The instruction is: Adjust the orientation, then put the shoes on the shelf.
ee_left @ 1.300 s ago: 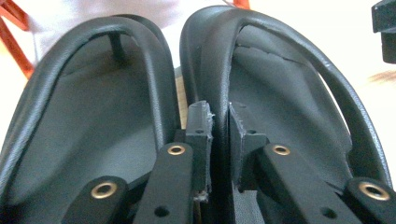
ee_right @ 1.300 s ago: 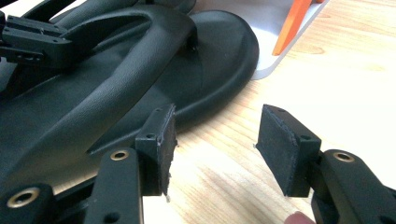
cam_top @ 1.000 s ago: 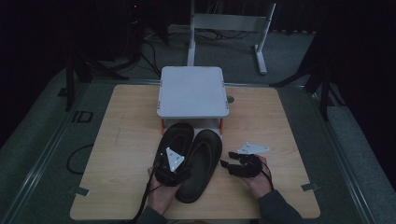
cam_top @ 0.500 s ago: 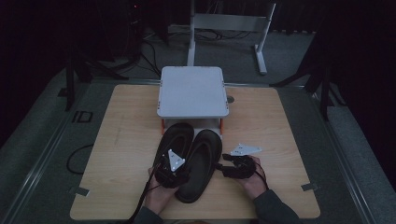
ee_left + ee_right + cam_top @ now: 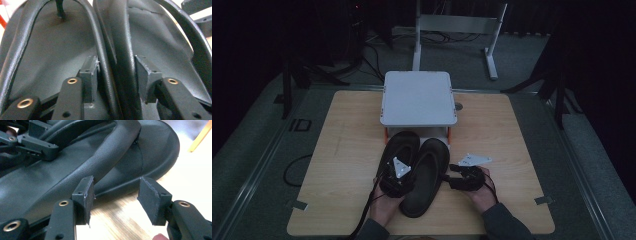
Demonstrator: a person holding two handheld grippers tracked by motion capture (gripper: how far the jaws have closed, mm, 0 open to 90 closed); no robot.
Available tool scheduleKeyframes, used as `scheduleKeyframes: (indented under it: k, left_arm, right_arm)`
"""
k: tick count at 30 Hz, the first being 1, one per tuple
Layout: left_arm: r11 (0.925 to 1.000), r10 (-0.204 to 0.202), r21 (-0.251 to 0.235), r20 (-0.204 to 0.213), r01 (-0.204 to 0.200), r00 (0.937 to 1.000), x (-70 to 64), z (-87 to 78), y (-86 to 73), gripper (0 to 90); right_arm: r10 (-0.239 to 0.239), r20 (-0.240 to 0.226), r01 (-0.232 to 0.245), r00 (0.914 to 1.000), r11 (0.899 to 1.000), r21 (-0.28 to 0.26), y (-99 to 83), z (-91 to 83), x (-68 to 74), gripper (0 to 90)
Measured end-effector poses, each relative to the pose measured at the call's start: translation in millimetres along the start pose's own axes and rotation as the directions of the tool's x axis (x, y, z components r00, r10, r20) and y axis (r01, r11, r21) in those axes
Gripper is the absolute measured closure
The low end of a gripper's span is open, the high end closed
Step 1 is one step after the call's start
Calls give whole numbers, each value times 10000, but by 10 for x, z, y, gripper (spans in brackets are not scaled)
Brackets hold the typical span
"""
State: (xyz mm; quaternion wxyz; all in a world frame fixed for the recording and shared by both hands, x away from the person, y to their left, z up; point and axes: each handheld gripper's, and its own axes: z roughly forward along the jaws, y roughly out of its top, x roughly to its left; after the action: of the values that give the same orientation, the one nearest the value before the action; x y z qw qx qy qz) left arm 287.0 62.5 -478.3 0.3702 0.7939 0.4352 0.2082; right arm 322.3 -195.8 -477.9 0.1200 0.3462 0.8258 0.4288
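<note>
1. Two black leather-look flip-flop sandals lie side by side on the pale wooden counter [image 5: 342, 150], toes toward the white box-shaped stand [image 5: 418, 97] at the back: the left sandal [image 5: 401, 150] and the right sandal [image 5: 427, 175], edges touching
2. Matte, grained footbeds, thick rounded straps, a dark toe post on each
3. Left tongs [image 5: 396, 176] sit over the heel end of the left sandal; in the left gripper view the left tongs [image 5: 117, 75] stand fairly wide, with the two neighbouring inner straps of the pair between the pads, not yet pinched
4. Right tongs [image 5: 455, 175] are just beside the right sandal's outer edge; in the right gripper view the right tongs [image 5: 115, 195] are wide apart and hold nothing, hovering over bare wood with the sole rim right ahead
5. The high view gives the layout, both hands coming in from the bottom edge; the gripper views give the close detail: strap grain, a crease in the footbed, and the left gripper's black jaw tip lying across the strap
6. Against half a second ago, the right tongs have closed in toward the right sandal, and the left tongs have hardly shifted over the heel; the sandals lie where they were
</note>
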Motion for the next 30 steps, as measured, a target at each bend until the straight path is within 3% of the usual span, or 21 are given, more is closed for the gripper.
scheduleKeyframes:
  k: [6, 9, 22, 30]
  left_arm:
    - [10000, -1, 25, 83, 1, 10000, 3, -4, -2, 604]
    - [10000, 48, 79, -59, -48, 10000, -22, -9, -7, 668]
    - [9991, -416, 58, -554, 420, 9976, 27, -73, -22, 751]
    - [9975, -707, -15, -798, 708, 9943, 59, -69, -12, 757]
  right_arm:
    - [47, -38, -47, 10000, 10000, -63, 1, 2, 0, 460]
    - [25, -15, -25, 10000, 10000, -53, -2, -4, 2, 459]
    - [78, 138, -75, 9999, 9997, -216, -14, -49, -28, 459]
    - [253, 239, -248, 9994, 9994, -226, -33, -65, -66, 459]
